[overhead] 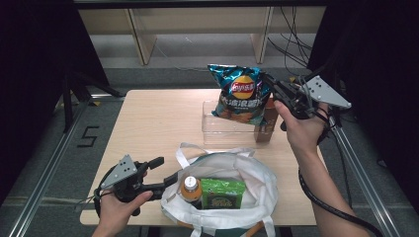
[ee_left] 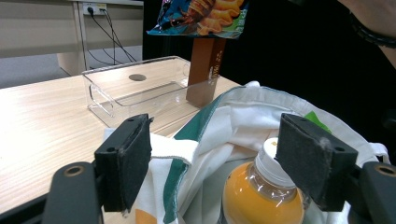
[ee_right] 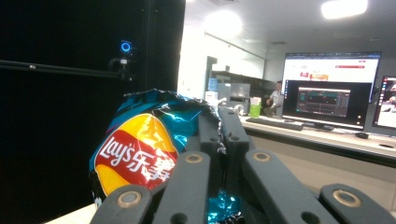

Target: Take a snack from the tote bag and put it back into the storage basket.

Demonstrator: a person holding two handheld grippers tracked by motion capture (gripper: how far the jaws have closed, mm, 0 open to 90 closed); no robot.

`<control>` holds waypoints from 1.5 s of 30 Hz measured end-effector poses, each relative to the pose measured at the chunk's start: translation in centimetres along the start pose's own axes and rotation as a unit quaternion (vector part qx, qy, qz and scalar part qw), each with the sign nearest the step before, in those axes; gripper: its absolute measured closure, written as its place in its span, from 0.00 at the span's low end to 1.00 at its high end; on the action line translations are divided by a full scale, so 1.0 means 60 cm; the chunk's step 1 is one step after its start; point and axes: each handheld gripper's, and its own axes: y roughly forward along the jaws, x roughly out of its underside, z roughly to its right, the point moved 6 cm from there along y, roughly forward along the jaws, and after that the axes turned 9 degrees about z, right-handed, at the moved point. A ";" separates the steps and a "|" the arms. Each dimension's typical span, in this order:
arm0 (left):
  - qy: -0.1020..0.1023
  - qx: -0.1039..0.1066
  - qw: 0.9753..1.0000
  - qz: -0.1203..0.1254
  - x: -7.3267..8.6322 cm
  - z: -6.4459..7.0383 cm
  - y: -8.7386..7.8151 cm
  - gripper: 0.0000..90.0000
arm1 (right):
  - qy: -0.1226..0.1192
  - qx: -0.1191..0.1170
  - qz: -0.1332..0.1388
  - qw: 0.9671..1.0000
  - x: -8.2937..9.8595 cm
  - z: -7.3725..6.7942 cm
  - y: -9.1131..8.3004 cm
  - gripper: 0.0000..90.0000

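Where the high view looks down on the table (overhead: 148,118), I see my right gripper (overhead: 273,88) clamped on the right edge of the chip bag (overhead: 240,94), holding it in the air above the clear tray (overhead: 222,129). A brown box (overhead: 267,123) stands upright at the tray's right end, just below the bag. Nearer me, my left gripper (overhead: 164,173) sits at the left rim of the white tote (overhead: 247,173), its jaws apart and holding nothing. Inside the tote lie an orange bottle (overhead: 190,187) and a green packet (overhead: 222,193).

From the left gripper view, the jaws stand wide apart over the tote's (ee_left: 224,121) rim, with the bottle (ee_left: 261,200) just ahead between them. Well beyond, the bag's (ee_left: 201,16) lower edge hangs above the box (ee_left: 203,70) and the tray (ee_left: 135,88).

Along the right gripper view, my jaws are pressed together on the bag's (ee_right: 140,154) side seam, so the bag sits to their left, its logo facing the camera. Monitors (ee_right: 329,88) glow on a desk far behind.
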 end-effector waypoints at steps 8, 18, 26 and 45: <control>0.015 -0.007 1.000 0.004 -0.001 -0.008 -0.002 0.29 | 0.000 0.006 -0.009 1.000 0.014 0.011 0.019 1.00; -0.006 -0.001 1.000 0.005 0.001 -0.002 -0.002 0.29 | 0.007 0.010 -0.014 1.000 0.029 0.029 0.040 1.00; -0.012 0.000 1.000 0.002 0.003 0.001 0.000 0.29 | 0.005 0.019 -0.008 1.000 0.028 0.035 0.046 1.00; 0.022 -0.004 1.000 0.010 -0.002 -0.010 -0.001 0.29 | 0.008 0.022 -0.009 1.000 0.038 0.044 0.065 1.00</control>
